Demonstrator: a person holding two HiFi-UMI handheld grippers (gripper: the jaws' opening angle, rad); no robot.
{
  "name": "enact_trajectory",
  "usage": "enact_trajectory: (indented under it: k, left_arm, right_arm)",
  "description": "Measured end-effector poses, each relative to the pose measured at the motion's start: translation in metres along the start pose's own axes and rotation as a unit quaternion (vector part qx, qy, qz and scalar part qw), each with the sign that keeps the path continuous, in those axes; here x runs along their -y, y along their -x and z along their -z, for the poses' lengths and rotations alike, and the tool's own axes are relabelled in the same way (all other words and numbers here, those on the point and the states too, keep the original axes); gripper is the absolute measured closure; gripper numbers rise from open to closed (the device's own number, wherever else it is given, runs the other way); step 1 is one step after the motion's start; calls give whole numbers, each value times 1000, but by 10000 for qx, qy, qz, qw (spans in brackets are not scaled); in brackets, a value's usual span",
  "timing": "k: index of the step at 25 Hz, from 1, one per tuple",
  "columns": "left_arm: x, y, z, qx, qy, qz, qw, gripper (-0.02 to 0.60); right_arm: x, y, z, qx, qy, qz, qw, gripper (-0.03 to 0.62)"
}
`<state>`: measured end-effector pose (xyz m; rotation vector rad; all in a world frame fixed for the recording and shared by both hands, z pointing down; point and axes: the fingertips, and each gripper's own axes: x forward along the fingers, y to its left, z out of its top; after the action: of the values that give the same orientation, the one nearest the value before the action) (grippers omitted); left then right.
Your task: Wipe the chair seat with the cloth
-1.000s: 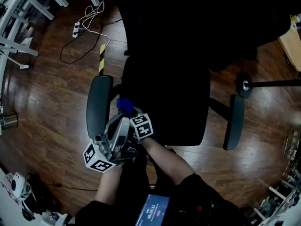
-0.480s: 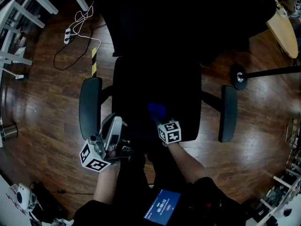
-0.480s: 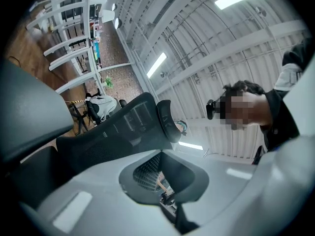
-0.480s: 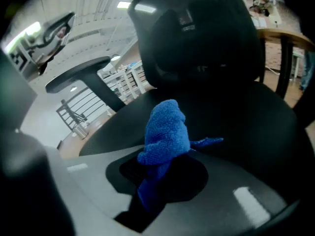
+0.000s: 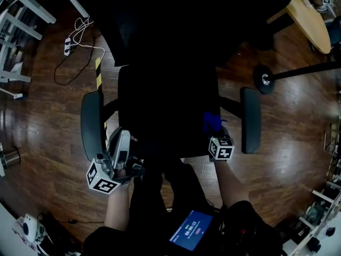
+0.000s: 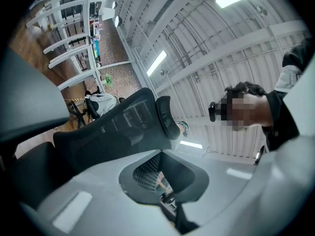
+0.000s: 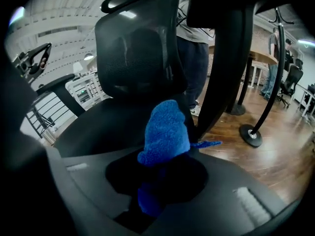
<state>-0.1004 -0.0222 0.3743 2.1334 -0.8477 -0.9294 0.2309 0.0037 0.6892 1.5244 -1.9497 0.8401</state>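
Right gripper (image 5: pixel 216 136): at about 4 o'clock on the chair seat (image 5: pixel 165 111), over its front right corner, just inside the right armrest (image 5: pixel 250 120). Its marker cube faces up toward the head camera.
Right jaws: clamped on the blue cloth (image 7: pixel 165 134), which bunches up out of the hollow between them and points toward the chair back (image 7: pixel 138 43).
Cloth position: in the head view a small blue tuft (image 5: pixel 211 122) at the seat's right edge, at 12 o'clock from the gripper's cube. Whether it presses on the seat cannot be told.
Right arm: the forearm (image 5: pixel 230 183) runs straight from the body, at 6 o'clock, up to the gripper.
Left gripper (image 5: pixel 121 140): off the seat at about 7 o'clock, near the front end of the left armrest (image 5: pixel 90 124), with its cube at the lower left.
Left jaws: pressed together with nothing between them (image 6: pixel 165 181). Its own view looks upward at the chair back and the ceiling lights.
Left arm: the forearm (image 5: pixel 114 207) rises from 6 o'clock, and the hand wraps the gripper's handle.
Surroundings: dark wooden floor (image 5: pixel 48 121), a white power strip (image 5: pixel 68 46) with its cable at 10 o'clock, and a wooden tabletop (image 5: pixel 309 15) at 1 o'clock.
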Motion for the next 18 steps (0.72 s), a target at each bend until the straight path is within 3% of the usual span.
enact_trajectory:
  k: [6, 9, 13, 18]
  left_arm:
    - [1, 2, -4, 53, -34, -26, 10000, 589]
    - [4, 6, -11, 139, -41, -37, 9999, 589]
    - [7, 15, -21, 233, -121, -112, 9996, 589]
    - [13, 27, -40, 391, -244, -179, 9988, 589]
  right_arm:
    - [2, 0, -5, -44, -61, 125, 9999, 511]
    - [-20, 2, -21, 75, 116, 20, 9999, 511]
    - [-94, -5, -40, 265, 193, -667, 9972, 511]
    - [-223, -19, -32, 113, 243, -1778, 9837, 511]
